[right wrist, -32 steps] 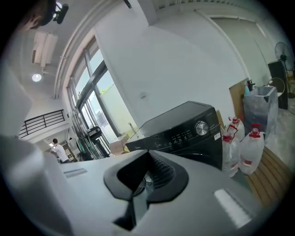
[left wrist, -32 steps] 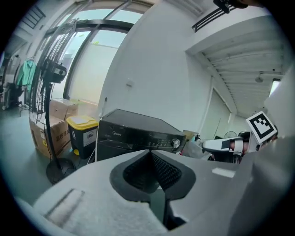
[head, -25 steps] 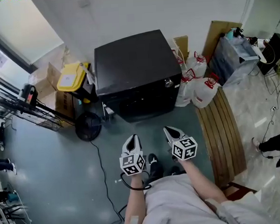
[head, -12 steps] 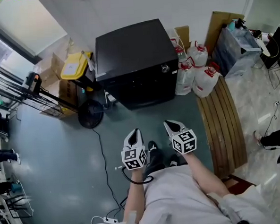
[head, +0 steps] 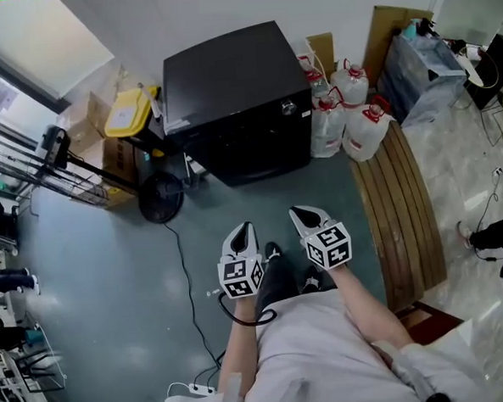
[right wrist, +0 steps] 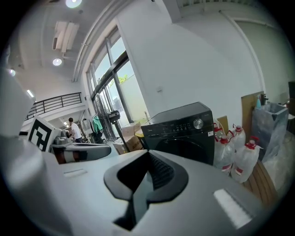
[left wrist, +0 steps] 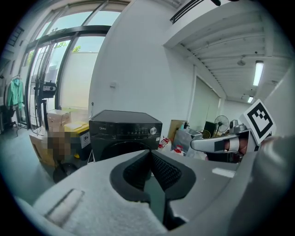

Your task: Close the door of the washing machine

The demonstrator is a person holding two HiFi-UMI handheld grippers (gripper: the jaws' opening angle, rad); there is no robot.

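- Grey-green floor filled most of the head view, with a white wall and a big window behind, and a metal rack at far left.
- Right of the rack sat a yellow bin among cardboard boxes, and a round black fan lay on the floor just in front of them.
- Against the wall near the middle stood the black washing machine, well apart from both grippers, with a silver knob at the right of its panel.
- Its round door looked flush with the dark front; no leaf showed swung outward, though the black-on-black front made that hard to confirm.
- As a judgement, such a door is a stiff hinged ring that swings lightly but needs a firm last push to latch. The rim opposite the hinge is the place to press, and I could not tell which side that was.
- The left gripper hung low over the floor, its jaws together with nothing between them.
- The right gripper was just beside it, its jaws likewise pressed together and empty; blunt closed tips should suit pushing.
- Clear jugs with red caps stood just beside the machine's right side.
- A slatted wooden platform ran along the far right.
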